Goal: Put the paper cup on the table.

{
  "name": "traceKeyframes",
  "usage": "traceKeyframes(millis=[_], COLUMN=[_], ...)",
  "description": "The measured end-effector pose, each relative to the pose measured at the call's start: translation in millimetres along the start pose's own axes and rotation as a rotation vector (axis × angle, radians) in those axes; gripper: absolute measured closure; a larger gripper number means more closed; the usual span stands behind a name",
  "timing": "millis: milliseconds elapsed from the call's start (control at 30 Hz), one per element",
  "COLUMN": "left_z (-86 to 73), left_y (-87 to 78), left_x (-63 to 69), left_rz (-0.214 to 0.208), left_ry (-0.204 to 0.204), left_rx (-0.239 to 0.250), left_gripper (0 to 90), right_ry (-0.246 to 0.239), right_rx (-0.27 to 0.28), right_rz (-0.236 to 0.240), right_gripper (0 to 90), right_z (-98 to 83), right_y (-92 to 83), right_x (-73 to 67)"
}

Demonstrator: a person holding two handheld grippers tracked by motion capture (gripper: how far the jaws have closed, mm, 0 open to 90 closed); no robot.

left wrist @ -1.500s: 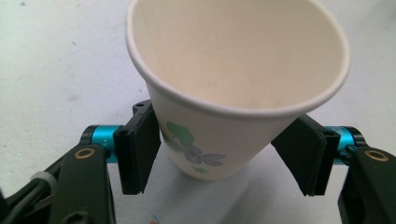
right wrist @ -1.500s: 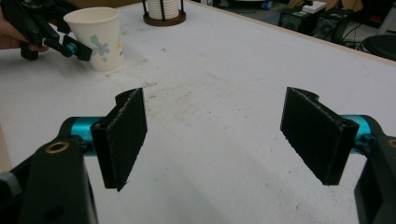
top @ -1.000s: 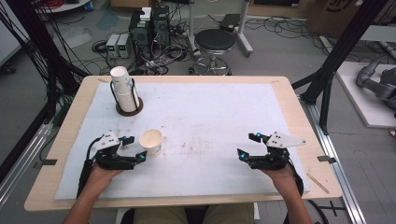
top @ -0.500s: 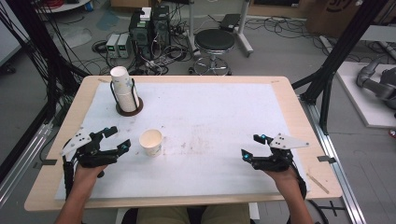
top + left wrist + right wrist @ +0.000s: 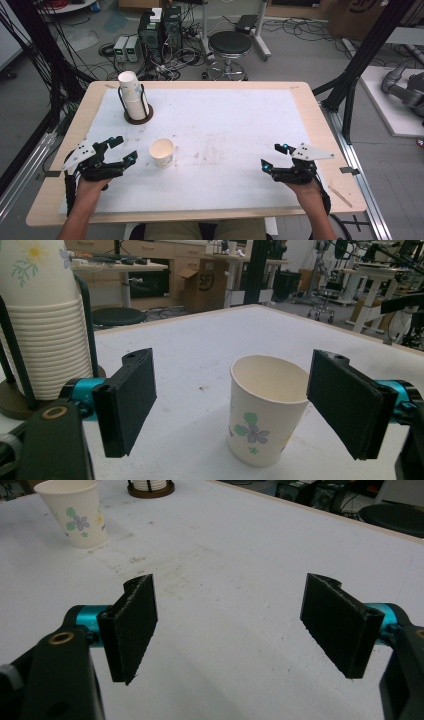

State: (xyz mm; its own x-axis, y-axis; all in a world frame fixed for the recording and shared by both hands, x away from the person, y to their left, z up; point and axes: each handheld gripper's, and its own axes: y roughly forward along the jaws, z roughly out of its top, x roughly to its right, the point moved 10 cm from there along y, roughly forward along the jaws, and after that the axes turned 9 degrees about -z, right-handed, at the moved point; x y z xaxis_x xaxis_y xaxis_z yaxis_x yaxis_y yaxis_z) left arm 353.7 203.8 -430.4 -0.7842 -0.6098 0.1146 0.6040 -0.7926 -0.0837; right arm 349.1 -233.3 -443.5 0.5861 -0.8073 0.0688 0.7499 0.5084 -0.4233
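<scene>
Paper cup (image 5: 162,152) stands upright on the white table cover (image 5: 225,125), just ahead of your left gripper (image 5: 121,151), whose jaws are spread wide and empty. Your left hand (image 5: 91,186) rests low near the table's front edge. Your right gripper (image 5: 274,155) is well apart from the cup, gaping, holding nothing. Behind stands the cup stack (image 5: 133,95) in its holder.

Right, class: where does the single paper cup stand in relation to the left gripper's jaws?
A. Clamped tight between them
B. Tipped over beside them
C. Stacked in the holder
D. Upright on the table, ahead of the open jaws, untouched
D: the paper cup stands upright with gaps to both jaws of the open left gripper.
</scene>
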Motion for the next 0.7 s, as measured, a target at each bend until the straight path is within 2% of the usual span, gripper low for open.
traceKeyframes(millis=[267,500,700], left_z=[0.7,0.2,-1.9], left_y=[-0.4,-2.3,-2.6], left_x=[2.3,1.2,-2.9], left_rz=[0.012,0.022,0.039], left_ry=[0.013,0.010,-0.009], left_rx=[-0.001,-0.002,-0.003], left_gripper=[19.8,19.7,18.7], right_ry=[0.001,0.001,-0.001], right_rx=[0.004,0.002,0.002], right_rz=[-0.007,-0.007,-0.004], right_gripper=[23.3,23.4,23.4], right_z=[0.8,1.8,1.1], right_y=[-1.6,-0.9,0.6], right_x=[0.7,-0.6,0.7])
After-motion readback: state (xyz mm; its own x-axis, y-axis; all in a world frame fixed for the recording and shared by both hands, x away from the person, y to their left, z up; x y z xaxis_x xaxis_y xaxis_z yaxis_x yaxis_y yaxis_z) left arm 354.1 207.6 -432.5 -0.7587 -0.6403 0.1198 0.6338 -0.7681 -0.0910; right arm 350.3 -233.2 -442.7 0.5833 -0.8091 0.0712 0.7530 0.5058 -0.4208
